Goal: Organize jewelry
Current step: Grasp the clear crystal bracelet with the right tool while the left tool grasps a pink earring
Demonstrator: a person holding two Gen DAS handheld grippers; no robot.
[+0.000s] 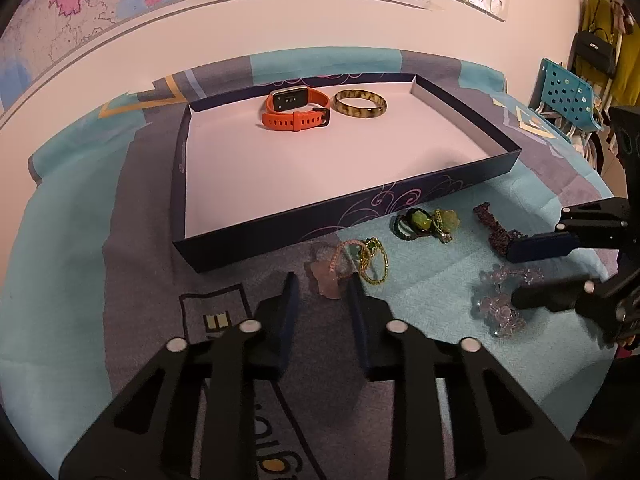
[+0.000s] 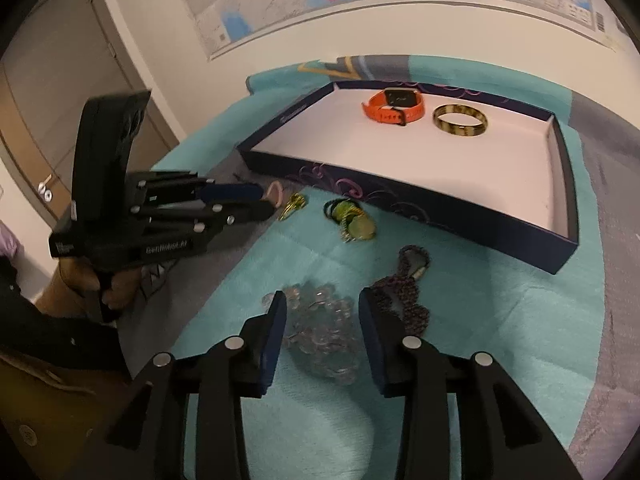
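A dark blue tray (image 1: 288, 228) (image 2: 440, 204) with a white floor holds an orange watch (image 1: 296, 110) (image 2: 394, 107) and a tortoiseshell bangle (image 1: 360, 104) (image 2: 460, 120). On the cloth in front lie a pink-and-gold bracelet bunch (image 1: 348, 266) (image 2: 290, 202), a green bead bunch (image 1: 424, 222) (image 2: 350, 216), a dark purple braided piece (image 1: 494, 228) (image 2: 408, 284) and a clear crystal bracelet (image 1: 498, 306) (image 2: 320, 328). My left gripper (image 1: 322, 286) (image 2: 266, 202) is open around the pink bunch. My right gripper (image 2: 322, 300) (image 1: 514, 274) is open over the crystal bracelet.
A teal and grey cloth (image 1: 432, 296) (image 2: 256, 264) covers the table. A wall with a map (image 1: 120, 4) stands behind the tray. A blue perforated basket (image 1: 564, 96) sits at the far right. A door (image 2: 60, 112) is at the left.
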